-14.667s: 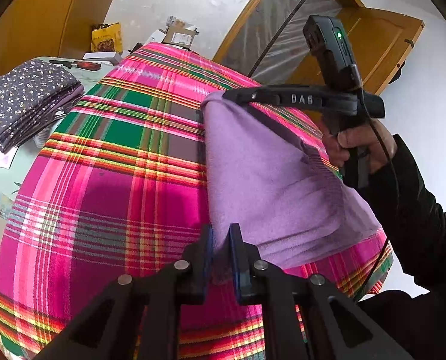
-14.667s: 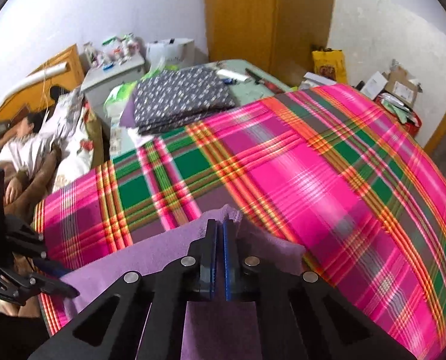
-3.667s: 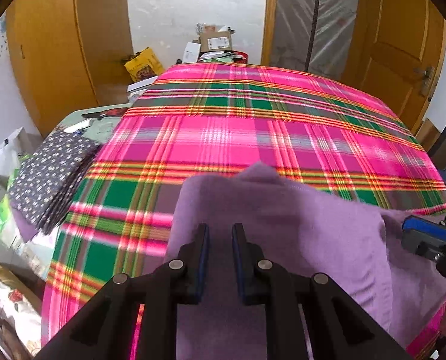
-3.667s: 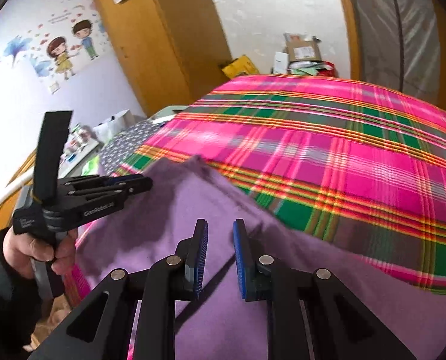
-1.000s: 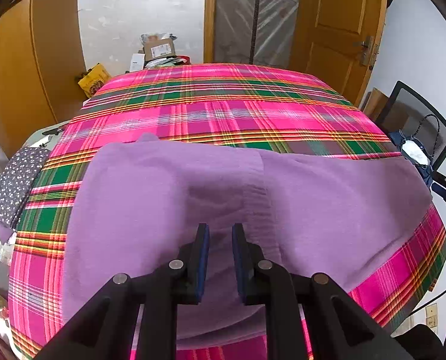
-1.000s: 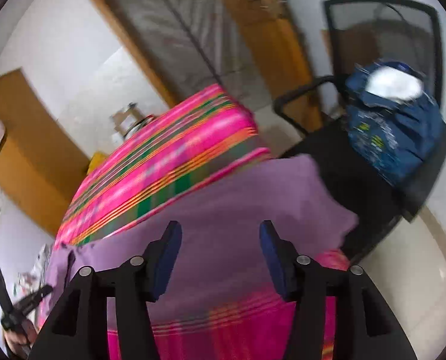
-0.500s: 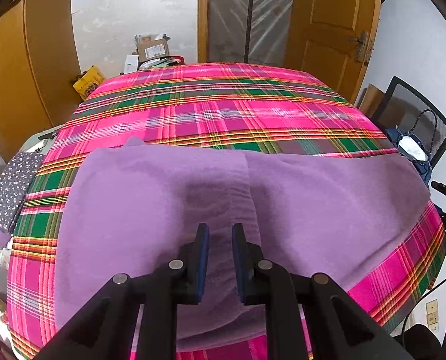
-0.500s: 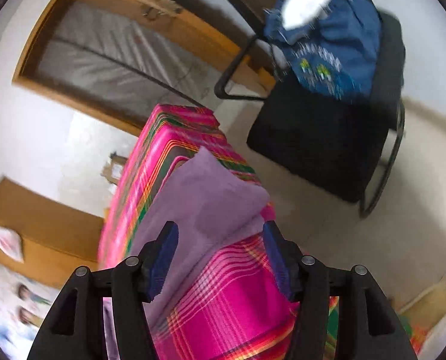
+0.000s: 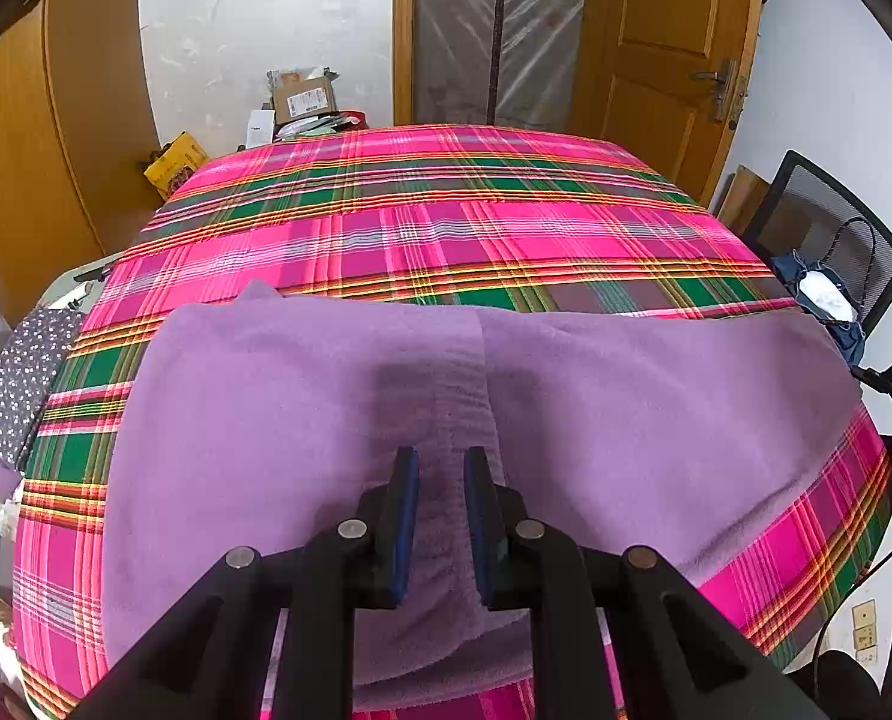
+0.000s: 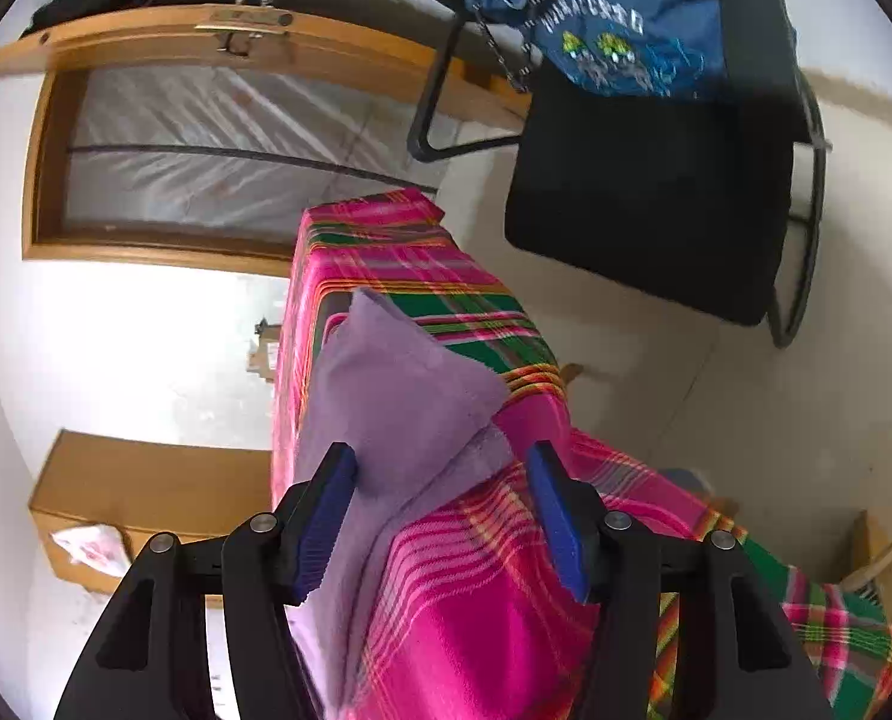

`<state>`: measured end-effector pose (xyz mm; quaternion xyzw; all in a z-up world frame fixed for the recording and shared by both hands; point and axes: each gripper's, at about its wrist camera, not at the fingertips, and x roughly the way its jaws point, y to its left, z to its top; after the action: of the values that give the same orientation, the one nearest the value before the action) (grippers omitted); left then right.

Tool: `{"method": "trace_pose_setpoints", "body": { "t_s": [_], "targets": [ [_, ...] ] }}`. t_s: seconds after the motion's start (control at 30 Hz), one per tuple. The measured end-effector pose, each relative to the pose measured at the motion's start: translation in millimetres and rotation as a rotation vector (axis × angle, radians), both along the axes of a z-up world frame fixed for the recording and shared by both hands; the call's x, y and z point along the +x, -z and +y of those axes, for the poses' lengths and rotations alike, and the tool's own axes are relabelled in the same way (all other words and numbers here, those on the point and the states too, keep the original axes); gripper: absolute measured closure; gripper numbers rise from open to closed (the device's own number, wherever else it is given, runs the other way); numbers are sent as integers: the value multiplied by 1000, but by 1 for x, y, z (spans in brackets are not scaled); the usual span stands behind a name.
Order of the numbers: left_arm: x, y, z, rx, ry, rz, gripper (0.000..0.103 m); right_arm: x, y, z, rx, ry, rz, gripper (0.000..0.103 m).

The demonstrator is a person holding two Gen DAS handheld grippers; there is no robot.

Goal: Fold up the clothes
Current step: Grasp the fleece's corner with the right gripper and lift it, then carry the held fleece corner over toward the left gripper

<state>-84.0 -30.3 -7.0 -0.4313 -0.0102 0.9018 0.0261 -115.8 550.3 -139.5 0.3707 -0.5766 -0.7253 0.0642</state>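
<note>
Right wrist view: right tongs (image 10: 440, 504), rolled sideways, now gape around the purple garment's (image 10: 398, 396) end corner; left tongs (image 9: 437, 510) hover empty, slightly parted.

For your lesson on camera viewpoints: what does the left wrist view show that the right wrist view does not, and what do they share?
Only the left wrist view shows the dotted folded fabric and the whole purple cloth spread flat. Only the right wrist view shows the chair's black seat and the right gripper, jaws wide around the cloth's corner. Both share the purple cloth, plaid cover and blue bag.
</note>
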Motion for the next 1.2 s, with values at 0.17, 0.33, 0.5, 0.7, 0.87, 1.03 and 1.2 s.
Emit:
{"method": "trace_pose_setpoints", "body": {
  "t_s": [0.17, 0.33, 0.5, 0.7, 0.87, 1.03, 1.2],
  "targets": [
    [-2, 1, 3, 0, 3, -4, 87, -10, 7, 2, -85, -13, -22, 42],
    [-3, 0, 4, -2, 2, -4, 87, -13, 1, 5, -96, 2, 1, 42],
    [-5, 0, 6, -5, 3, -7, 87, -7, -5, 12, -73, 57, 44, 46],
    [-9, 0, 9, 21, -9, -29, 87, -4, -6, 11, -62, 84, 75, 64],
    [-12, 0, 2, 67, -47, -45, 87, -8, -12, 8, -48, 70, 91, 72],
    [-13, 2, -7, 111, -84, -62, 87, -18, -17, 5, -14, 54, 86, 82],
    [-18, 4, -11, 142, -115, -95, 87, -23, -21, 0, 9, 30, 99, 88]
  ]
}}
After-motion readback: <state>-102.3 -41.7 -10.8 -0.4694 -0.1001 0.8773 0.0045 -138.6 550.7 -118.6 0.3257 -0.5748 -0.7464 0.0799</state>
